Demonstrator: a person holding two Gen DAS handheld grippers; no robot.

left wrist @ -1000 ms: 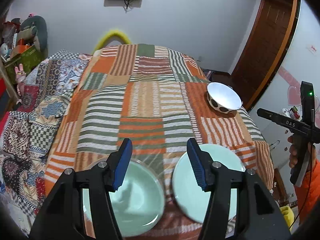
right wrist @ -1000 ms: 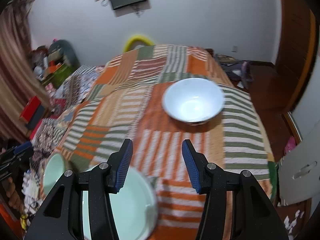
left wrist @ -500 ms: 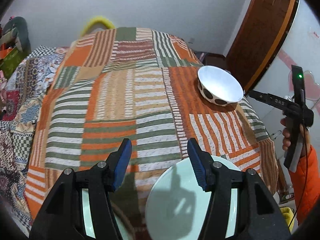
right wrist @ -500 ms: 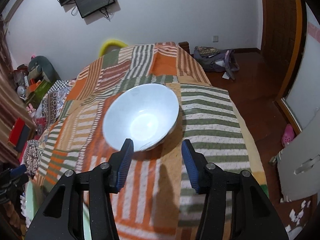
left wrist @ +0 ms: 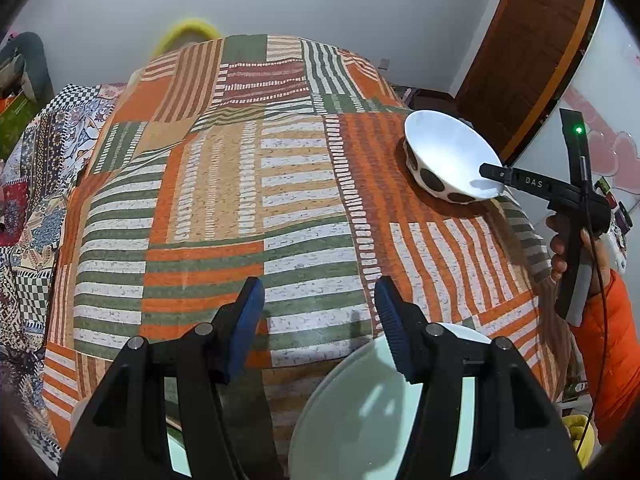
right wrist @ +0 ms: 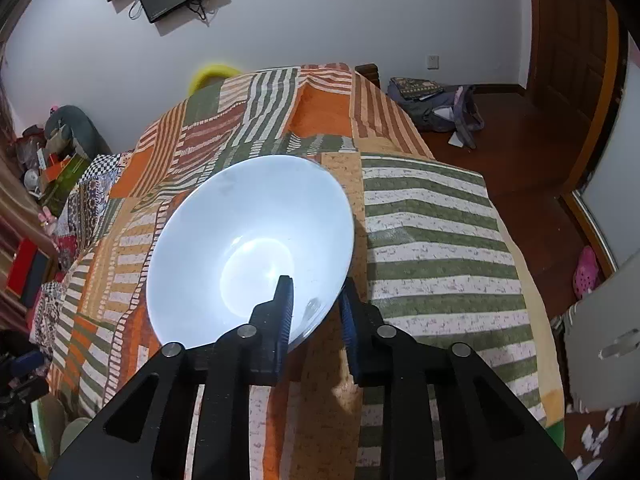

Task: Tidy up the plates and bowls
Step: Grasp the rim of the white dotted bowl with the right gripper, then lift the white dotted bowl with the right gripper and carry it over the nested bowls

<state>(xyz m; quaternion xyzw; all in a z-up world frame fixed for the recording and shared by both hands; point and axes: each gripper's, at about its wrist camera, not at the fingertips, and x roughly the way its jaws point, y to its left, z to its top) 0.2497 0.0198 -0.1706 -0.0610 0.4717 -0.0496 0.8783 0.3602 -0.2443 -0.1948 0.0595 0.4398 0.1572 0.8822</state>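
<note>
Bowl (right wrist: 248, 240) — white inside, dark-spotted outside (glossy)

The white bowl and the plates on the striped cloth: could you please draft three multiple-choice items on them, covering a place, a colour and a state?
1. Where does the right gripper grip the white bowl?
A. near rim
B. far rim
C. base

2. What colour are the spots on the bowl's outside?
A. red
B. dark
C. green

3. How is the left gripper?
A. shut on a plate
B. shut on the bowl
C. open, holding nothing

Answers:
1 A: one finger sits inside the near rim, one outside.
2 B: dark spots show in the left wrist view.
3 C: only striped cloth shows between its fingers, the pale green plate below.
</note>
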